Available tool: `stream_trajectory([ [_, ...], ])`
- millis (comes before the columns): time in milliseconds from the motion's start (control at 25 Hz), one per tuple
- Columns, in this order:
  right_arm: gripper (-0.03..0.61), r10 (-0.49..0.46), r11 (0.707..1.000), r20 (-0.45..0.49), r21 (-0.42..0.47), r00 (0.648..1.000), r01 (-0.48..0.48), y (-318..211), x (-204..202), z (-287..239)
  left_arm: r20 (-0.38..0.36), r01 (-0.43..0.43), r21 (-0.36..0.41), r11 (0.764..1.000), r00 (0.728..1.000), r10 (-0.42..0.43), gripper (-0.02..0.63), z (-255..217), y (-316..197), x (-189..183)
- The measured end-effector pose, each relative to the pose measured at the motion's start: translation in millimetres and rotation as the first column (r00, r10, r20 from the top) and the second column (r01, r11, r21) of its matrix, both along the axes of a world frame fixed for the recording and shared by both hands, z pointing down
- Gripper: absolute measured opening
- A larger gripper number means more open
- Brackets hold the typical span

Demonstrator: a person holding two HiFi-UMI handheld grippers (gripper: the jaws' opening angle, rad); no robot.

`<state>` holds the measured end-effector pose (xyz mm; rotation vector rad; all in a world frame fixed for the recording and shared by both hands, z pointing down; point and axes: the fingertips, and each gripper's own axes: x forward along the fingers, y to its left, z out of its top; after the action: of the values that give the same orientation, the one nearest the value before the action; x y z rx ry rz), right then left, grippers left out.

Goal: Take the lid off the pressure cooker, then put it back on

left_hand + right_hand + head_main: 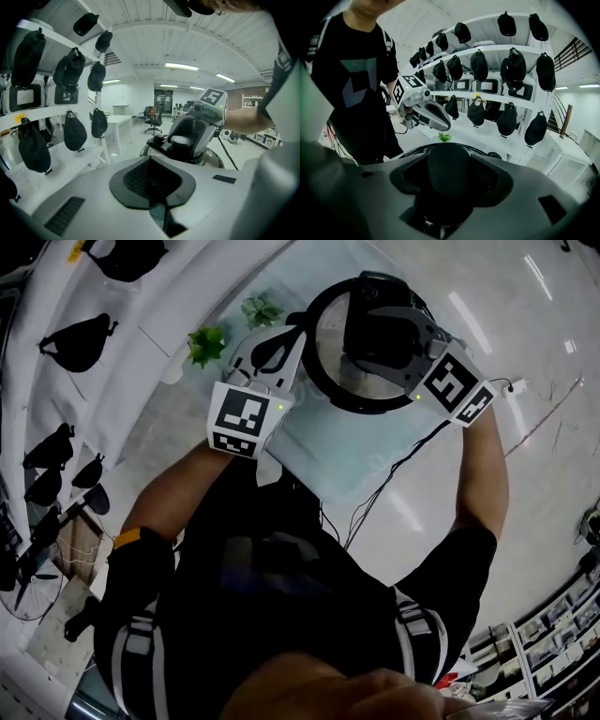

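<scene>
The pressure cooker (325, 381) stands on a pale teal mat (347, 451) with its silver lid (328, 338) on. My right gripper (380, 329) reaches over the lid from the right. In the right gripper view its jaws are closed round the lid's black knob (449, 171), which fills the gap between the pads. My left gripper (272, 352) lies just left of the cooker's rim, jaws together and holding nothing. In the left gripper view the cooker (187, 151) sits a short way ahead, with the right gripper (197, 129) on top of it.
Two small green plants (206, 341) (262, 309) stand behind the left gripper. A black cable (394, 474) trails off the mat toward me. White shelves hung with black caps (80, 338) run along the left; the same caps (511, 65) fill the right gripper view.
</scene>
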<state>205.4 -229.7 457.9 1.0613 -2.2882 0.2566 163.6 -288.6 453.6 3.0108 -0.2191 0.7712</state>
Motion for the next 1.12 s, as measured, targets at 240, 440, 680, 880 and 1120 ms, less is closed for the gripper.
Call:
stream_trajectory([
  [240,0.287,0.016,1.0,-0.005,-0.001,1.0,-0.016,-1,-1,-1,-0.015,0.023,-0.002,1.0,1.0,-0.023,0.008,-6,-2,2],
  [440,0.287,0.021,1.0,-0.019,-0.01,1.0,-0.022,-1,-1,-2,-0.044,0.028,0.005,1.0,0.999,-0.027,0.008,-24,-2,1],
  [680,0.287,0.012,1.0,-0.024,-0.018,1.0,-0.013,0,-2,-1,-0.057,0.037,0.016,0.999,0.998,-0.036,0.008,-34,-6,-8],
  [880,0.287,0.037,0.999,-0.025,-0.017,0.999,-0.037,-1,-1,-2,-0.052,0.045,0.015,0.999,0.998,-0.045,0.008,-33,-7,-15],
  [1120,0.287,0.11,0.993,-0.035,-0.033,0.993,-0.111,-4,2,0,-0.07,0.048,0.017,0.999,0.996,-0.046,0.008,-39,-4,-16],
])
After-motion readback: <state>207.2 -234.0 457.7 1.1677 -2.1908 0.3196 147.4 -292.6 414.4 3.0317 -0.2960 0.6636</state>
